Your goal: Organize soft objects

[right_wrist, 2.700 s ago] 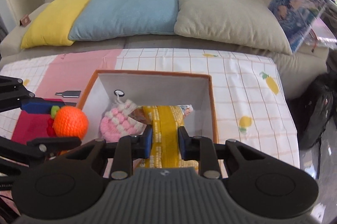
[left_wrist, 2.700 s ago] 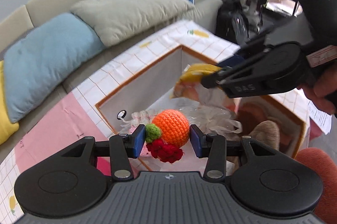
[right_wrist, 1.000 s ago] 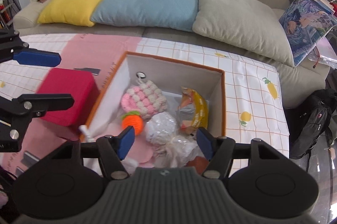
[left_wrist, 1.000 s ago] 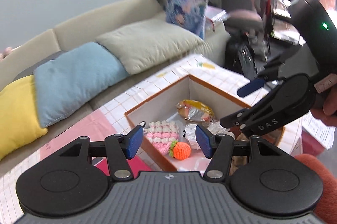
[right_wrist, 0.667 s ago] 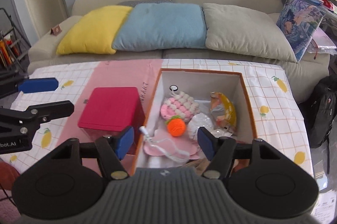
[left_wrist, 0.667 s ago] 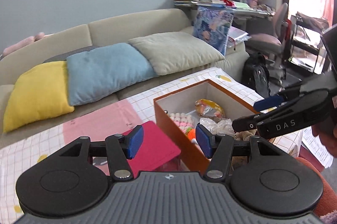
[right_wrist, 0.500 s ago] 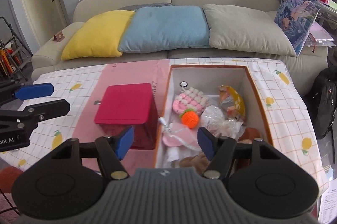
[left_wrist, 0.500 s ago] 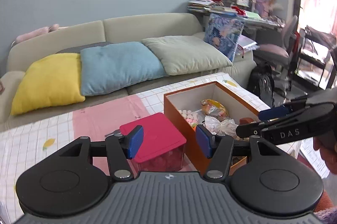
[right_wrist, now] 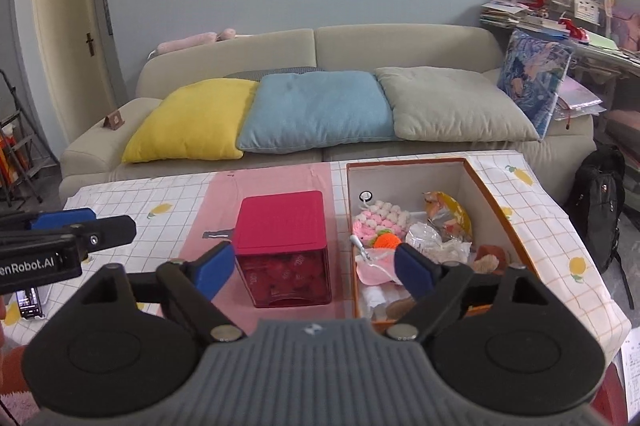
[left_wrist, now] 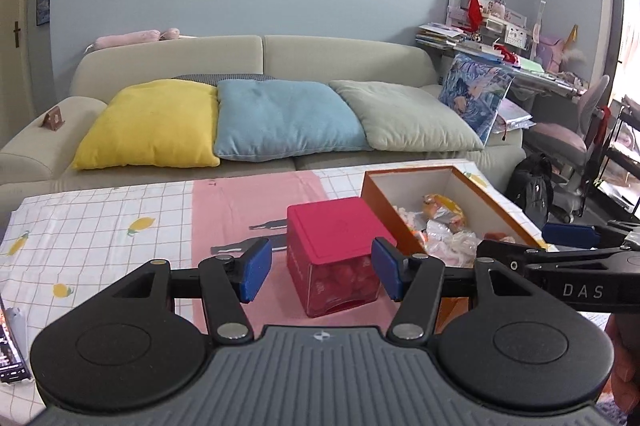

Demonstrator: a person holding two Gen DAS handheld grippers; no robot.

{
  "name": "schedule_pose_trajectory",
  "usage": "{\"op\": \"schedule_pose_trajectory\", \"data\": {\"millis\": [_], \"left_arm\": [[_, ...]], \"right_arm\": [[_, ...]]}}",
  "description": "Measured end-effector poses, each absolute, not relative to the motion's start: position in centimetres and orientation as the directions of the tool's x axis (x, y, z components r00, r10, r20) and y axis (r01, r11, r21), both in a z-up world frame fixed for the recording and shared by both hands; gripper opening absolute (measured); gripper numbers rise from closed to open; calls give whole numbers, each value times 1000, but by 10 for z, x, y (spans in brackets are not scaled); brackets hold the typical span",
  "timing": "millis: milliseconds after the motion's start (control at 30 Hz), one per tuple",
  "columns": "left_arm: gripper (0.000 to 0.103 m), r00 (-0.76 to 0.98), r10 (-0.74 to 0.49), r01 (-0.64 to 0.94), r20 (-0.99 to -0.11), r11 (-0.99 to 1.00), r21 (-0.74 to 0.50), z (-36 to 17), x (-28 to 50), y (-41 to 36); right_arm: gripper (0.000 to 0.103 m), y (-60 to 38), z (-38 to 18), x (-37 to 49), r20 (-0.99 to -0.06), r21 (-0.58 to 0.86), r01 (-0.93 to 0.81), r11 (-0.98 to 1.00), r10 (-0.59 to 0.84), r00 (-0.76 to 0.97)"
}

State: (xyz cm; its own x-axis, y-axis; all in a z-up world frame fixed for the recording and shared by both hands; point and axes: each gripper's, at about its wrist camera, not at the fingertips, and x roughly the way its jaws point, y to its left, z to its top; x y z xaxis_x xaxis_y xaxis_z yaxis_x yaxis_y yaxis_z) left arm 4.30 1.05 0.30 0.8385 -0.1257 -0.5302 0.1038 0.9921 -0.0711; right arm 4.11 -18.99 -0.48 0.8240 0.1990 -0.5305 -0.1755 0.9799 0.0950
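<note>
On the bench (right_wrist: pixel 168 193), spread with a checked cloth with a pink strip, an orange-walled box (right_wrist: pixel 505 222) stands open just to the right of a red-lidded container (right_wrist: pixel 282 222), the two nearly side by side. Inside the box lie the soft objects: a pink and white crocheted piece (right_wrist: pixel 380 218) toward its far left corner, an orange crocheted ball (right_wrist: pixel 387 240) just in front of that, a crinkled clear bag (right_wrist: pixel 426 236) to the ball's right, a yellow snack packet (right_wrist: pixel 448 211) against the right wall, and a flat pink item (right_wrist: pixel 374 272) nearer the front wall. The right tongs (right_wrist: pixel 314 268) hang above the near edge of the box with their blue pads spread wide and nothing between them. The left tongs (left_wrist: pixel 322 268) are also gaping and empty, held back from the red-lidded container, which shows through the gap between their pads; in the right wrist view they reach in from the left of that container (right_wrist: pixel 84 226). Behind the box, beyond the bench, a beige sofa (right_wrist: pixel 400 43) carries a yellow cushion (right_wrist: pixel 192 121), a blue cushion (right_wrist: pixel 320 109) and a grey-green cushion (right_wrist: pixel 452 105) in a row.
</note>
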Motion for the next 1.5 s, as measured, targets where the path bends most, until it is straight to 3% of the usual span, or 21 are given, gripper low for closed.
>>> {"op": "schedule_pose_trajectory", "data": {"millis": [167, 233, 367, 667, 900, 1500], "left_arm": [[74, 830, -73, 63, -552, 997, -37, -6, 36, 11], [83, 834, -56, 49, -549, 998, -27, -7, 33, 11], [89, 833, -33, 18, -552, 999, -34, -10, 26, 13], [90, 768, -61, 10, -638, 996, -83, -27, 33, 15], [91, 706, -21, -25, -707, 998, -54, -43, 38, 10], [91, 693, -31, 21, -720, 1000, -24, -43, 40, -1]], "right_arm": [[94, -185, -8, 33, -501, 47, -168, 985, 169, 849], [94, -184, -9, 30, -494, 34, -174, 984, 168, 853], [94, -183, -12, 28, -494, 12, -188, 982, 169, 853], [95, -182, -28, 34, -562, 24, -182, 983, 164, 811], [96, -180, -42, 40, -633, 23, -184, 983, 157, 758], [97, -183, -43, 41, -646, 38, -158, 987, 145, 750]]}}
